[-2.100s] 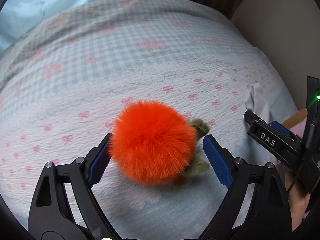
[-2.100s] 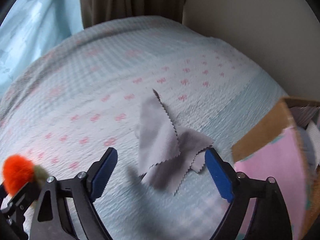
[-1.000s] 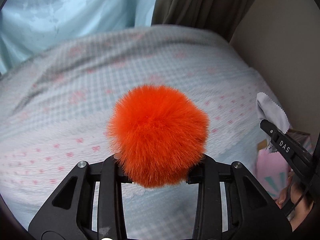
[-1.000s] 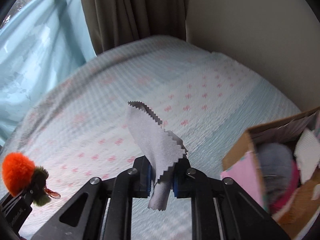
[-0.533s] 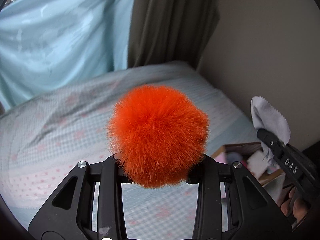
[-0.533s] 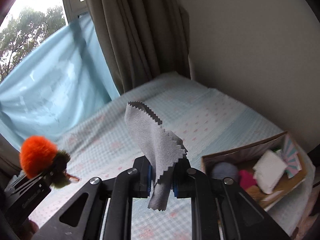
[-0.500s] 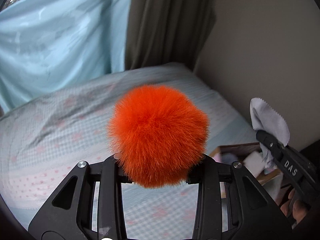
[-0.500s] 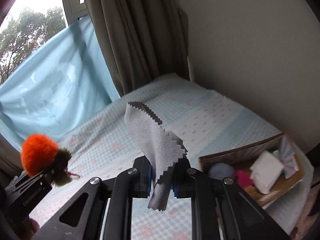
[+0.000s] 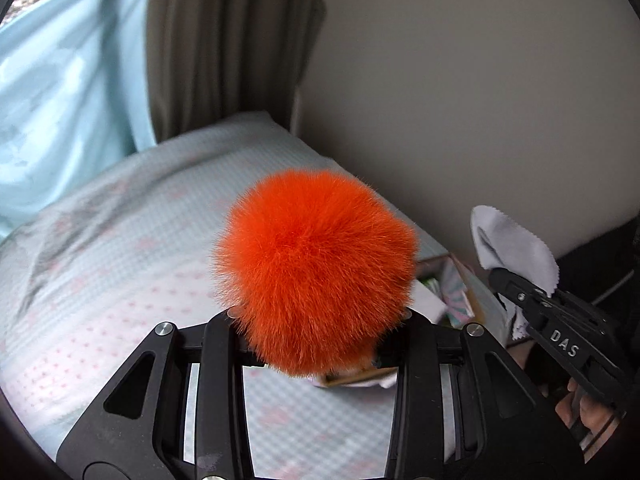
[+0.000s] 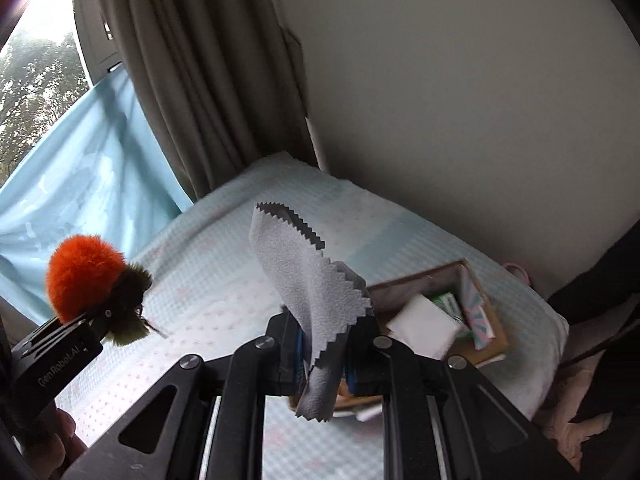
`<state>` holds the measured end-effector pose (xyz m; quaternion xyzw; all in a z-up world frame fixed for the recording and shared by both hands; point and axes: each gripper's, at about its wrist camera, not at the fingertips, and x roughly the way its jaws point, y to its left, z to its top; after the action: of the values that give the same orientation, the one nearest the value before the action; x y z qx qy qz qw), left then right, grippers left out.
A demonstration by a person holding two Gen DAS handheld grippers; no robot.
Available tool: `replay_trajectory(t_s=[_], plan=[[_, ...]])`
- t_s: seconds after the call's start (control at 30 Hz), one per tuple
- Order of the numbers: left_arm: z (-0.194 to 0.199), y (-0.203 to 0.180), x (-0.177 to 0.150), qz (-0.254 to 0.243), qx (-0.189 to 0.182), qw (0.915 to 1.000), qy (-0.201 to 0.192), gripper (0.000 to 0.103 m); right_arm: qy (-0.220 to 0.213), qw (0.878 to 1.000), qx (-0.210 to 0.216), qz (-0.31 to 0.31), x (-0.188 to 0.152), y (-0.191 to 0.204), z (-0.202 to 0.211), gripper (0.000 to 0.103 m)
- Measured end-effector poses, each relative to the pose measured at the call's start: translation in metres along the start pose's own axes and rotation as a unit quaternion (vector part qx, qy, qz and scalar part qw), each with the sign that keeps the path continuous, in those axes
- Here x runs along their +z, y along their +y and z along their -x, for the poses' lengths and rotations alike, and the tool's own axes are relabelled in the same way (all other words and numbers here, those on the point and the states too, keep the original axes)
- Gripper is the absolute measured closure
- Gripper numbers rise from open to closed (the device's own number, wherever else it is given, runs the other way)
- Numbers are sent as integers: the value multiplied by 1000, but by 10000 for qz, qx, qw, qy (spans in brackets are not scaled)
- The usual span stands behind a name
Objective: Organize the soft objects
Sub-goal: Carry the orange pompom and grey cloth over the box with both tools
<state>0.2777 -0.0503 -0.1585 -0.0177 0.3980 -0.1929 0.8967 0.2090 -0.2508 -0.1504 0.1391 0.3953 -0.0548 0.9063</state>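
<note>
A fluffy orange pompom (image 9: 316, 268) fills the middle of the left wrist view, and my left gripper (image 9: 316, 344) is shut on its base, high above the bed. The right wrist view shows the same orange pompom (image 10: 84, 280) with its olive tuft at the left. My right gripper (image 10: 322, 344) is shut on a grey cloth (image 10: 316, 292) with zigzag edges that stands up between its fingers. From the left wrist the grey cloth (image 9: 516, 248) and right gripper (image 9: 504, 280) show at the right. A cardboard box (image 10: 486, 316) lies on the bed below both grippers.
The box holds a white pad (image 10: 424, 330), a green item and a patterned one. The bed (image 9: 120, 272) wears a pale checked cover with pink bows. A grey curtain (image 10: 200, 80), a light blue sheet (image 10: 80, 184) and a beige wall (image 10: 460, 100) stand behind. A hand (image 9: 592, 412) grips the right tool.
Both grippers have risen from the bed with the pompom and the cloth and swung right, so the box now sits under them. Earlier still, both stood open around their objects.
</note>
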Motion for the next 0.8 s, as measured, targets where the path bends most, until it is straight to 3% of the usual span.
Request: replay_trajectory(t_s=[0.2, 0.4, 0.8], plan=[[-40, -53, -8, -203, -10, 9988, 440, 73, 411, 9990, 46, 178, 2, -48, -16, 89], [-106, -85, -18, -52, 71, 9950, 993, 73, 975, 9949, 244, 81, 8, -99, -51, 89], [-232, -124, -52, 292, 268, 9740, 2231, 73, 2223, 9713, 842, -16, 5, -157, -162, 89]])
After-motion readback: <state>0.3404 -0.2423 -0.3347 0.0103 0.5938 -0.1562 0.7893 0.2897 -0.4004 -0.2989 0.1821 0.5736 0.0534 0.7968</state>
